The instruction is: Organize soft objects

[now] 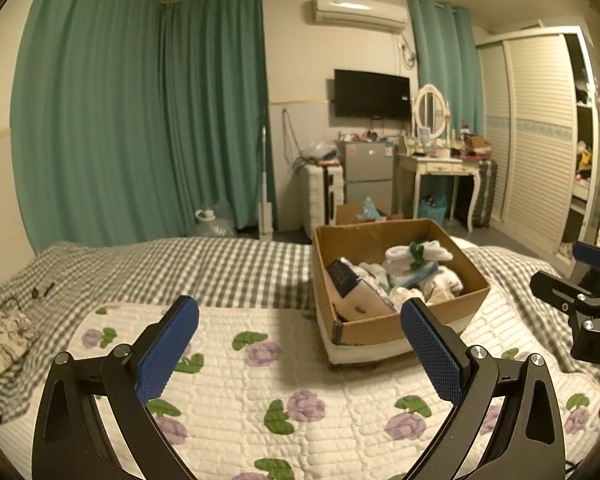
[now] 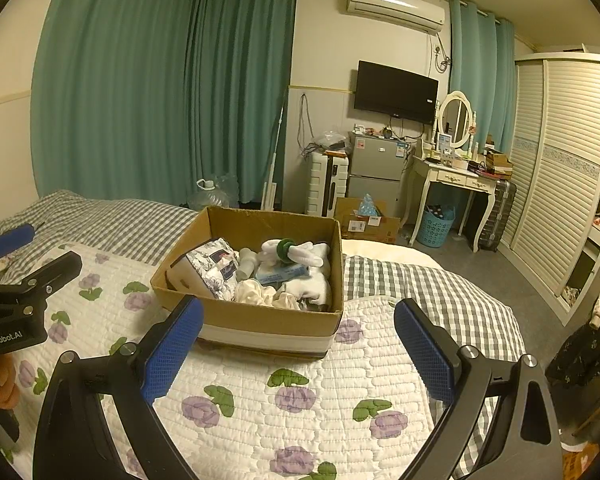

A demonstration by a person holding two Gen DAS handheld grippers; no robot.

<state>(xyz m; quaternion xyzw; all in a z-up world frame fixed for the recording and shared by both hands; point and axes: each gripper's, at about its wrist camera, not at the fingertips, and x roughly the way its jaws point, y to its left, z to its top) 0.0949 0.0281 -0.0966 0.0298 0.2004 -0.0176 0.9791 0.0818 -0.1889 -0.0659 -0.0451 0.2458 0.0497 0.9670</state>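
Your left tongs (image 1: 300, 344) are spread wide and empty, hovering above the flowered quilt (image 1: 260, 400) on the bed, just short of the cardboard box (image 1: 380, 330). Your right tongs (image 2: 299, 344) are equally wide apart, gripping nothing, with the box (image 2: 260, 316) straight ahead. The soft things lie inside the box: white socks (image 2: 308, 254), a patterned pillow (image 2: 216, 266), cream cloth (image 2: 256, 292).

quilt (image 2: 300, 400) white, purple roses | box (image 2: 260, 316) brown | curtains (image 2: 140, 80) teal

"genrobot.ai" is printed on the left gripper (image 2: 32, 276) body.
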